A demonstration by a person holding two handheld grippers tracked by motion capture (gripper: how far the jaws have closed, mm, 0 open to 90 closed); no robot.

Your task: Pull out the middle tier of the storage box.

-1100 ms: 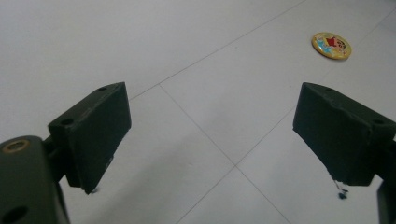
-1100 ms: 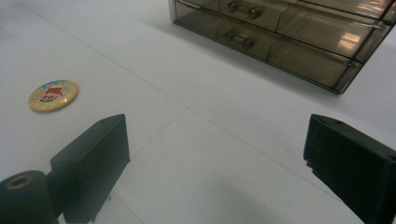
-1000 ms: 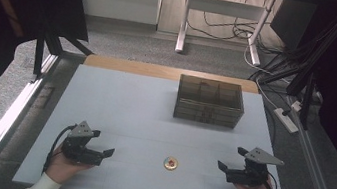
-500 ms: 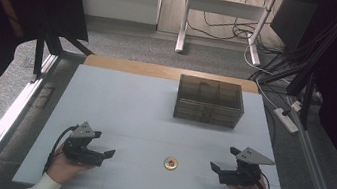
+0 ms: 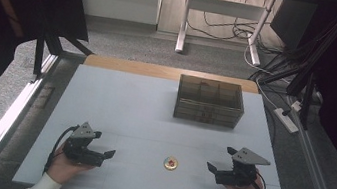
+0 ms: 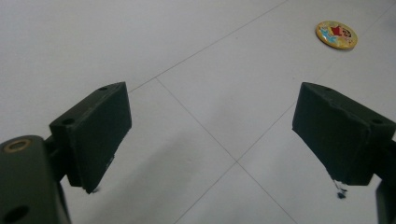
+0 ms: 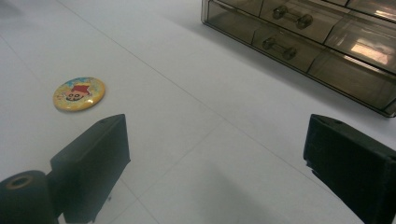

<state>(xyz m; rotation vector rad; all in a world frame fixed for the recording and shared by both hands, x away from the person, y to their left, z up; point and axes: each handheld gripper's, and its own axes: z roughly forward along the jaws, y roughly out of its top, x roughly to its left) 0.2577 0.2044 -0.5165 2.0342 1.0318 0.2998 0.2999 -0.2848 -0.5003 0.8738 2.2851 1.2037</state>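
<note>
since the earlier high views, the right gripper [image 5: 218,171] has slid along the bench [image 5: 124,103] toward the round pin badge [image 5: 171,163], closing part of the gap; a second ago it sat farther out from the badge, nearer the bench's right edge. the left gripper [image 5: 103,155] has hardly shifted, and the badge and the smoked drawer organizer [image 5: 210,100] lie where they were.

the badge is the landmark: it lies flat on the bench near the person's edge, between the two grippers, touching neither. the left gripper rests to the badge's left, well apart from it, its jaws spread wide with nothing between them but bare bench. the right gripper rests to the badge's right, somewhat nearer, jaws likewise spread wide and holding nothing. in the left gripper view the badge [image 6: 336,34] shows far ahead, beyond the right-hand jaw; in the right gripper view the badge [image 7: 79,93] lies just ahead of the left-hand jaw, yellow with a small red-hatted cartoon figure on it. the drawer organizer [image 7: 303,32] stands beyond the badge, toward the far side of the bench, well apart from it.

counted: one badge, one drawer organizer, two grippers, two hands. the right gripper view shows two dumbbell-shaped drawer handles [image 7: 279,48] on the organizer's front; how many drawers it has in all i cannot tell.
</note>
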